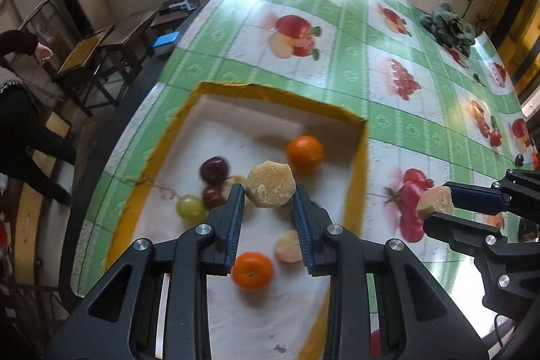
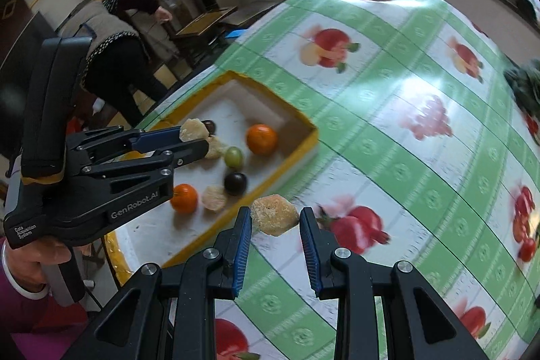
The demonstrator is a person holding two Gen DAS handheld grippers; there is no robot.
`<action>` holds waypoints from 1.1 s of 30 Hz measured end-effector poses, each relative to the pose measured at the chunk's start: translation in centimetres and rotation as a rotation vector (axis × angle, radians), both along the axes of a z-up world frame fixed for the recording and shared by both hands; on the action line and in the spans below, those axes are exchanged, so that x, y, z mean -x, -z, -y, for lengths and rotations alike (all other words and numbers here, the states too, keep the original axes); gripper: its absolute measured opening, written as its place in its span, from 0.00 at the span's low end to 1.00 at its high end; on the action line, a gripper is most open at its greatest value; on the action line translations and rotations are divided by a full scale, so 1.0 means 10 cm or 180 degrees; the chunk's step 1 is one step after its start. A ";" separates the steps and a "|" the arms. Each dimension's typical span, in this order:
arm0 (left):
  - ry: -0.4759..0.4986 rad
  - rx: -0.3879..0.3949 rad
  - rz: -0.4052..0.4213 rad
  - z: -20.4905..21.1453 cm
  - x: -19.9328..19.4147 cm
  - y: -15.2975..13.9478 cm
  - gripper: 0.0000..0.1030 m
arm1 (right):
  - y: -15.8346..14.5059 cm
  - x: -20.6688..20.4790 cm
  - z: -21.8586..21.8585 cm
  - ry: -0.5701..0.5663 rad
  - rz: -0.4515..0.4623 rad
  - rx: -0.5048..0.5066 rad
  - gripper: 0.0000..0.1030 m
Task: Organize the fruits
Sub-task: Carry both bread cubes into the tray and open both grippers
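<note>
a pale yellow, faceted chunk of peeled fruit (image 1: 270, 184) is clamped between the blue-padded fingers of the left gripper (image 1: 269, 191) and is held above the shallow white tray with a yellow rim (image 1: 357, 177). a second pale yellow chunk (image 2: 274, 215) is clamped in the same way by the right gripper (image 2: 275, 220), which is held over the green-and-white checked tablecloth printed with fruit (image 2: 388, 110), just beside the tray's near edge. inside the tray are seen two round orange tangerines (image 1: 304, 152) (image 1: 252, 269), a dark red plum-like fruit (image 1: 214, 170), a green grape (image 1: 190, 207) and a further pale chunk (image 1: 288, 246) (a few more pieces are partly hidden behind the left fingers). a bunch of dark green leafy vegetable (image 1: 449, 26) is lying well apart, toward the far right of the table. a person in dark clothing (image 2: 111, 56) is standing beyond the table.
</note>
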State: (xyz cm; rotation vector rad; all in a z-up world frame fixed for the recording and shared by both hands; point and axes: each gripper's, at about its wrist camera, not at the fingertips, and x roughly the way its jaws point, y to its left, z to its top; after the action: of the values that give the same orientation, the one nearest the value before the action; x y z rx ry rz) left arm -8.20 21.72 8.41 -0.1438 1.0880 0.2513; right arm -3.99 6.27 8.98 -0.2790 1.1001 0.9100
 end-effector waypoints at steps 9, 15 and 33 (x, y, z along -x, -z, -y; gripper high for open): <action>-0.0176 0.0036 -0.0058 -0.27 0.14 0.07 0.28 | 0.02 0.12 -0.35 -0.0208 0.0004 0.0022 0.28; -0.0240 0.0034 -0.0094 -0.39 0.17 0.13 0.28 | 0.06 0.15 -0.51 -0.0289 -0.0022 0.0049 0.27; -0.0389 0.0180 -0.0215 -0.62 0.18 0.31 0.28 | 0.22 0.11 -0.87 -0.0498 -0.0124 0.0132 0.28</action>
State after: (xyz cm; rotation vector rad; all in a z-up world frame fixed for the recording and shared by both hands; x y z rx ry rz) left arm -10.02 27.93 5.30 -0.2544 1.1555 0.3373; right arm -5.13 14.94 6.79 -0.3873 1.1457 1.0359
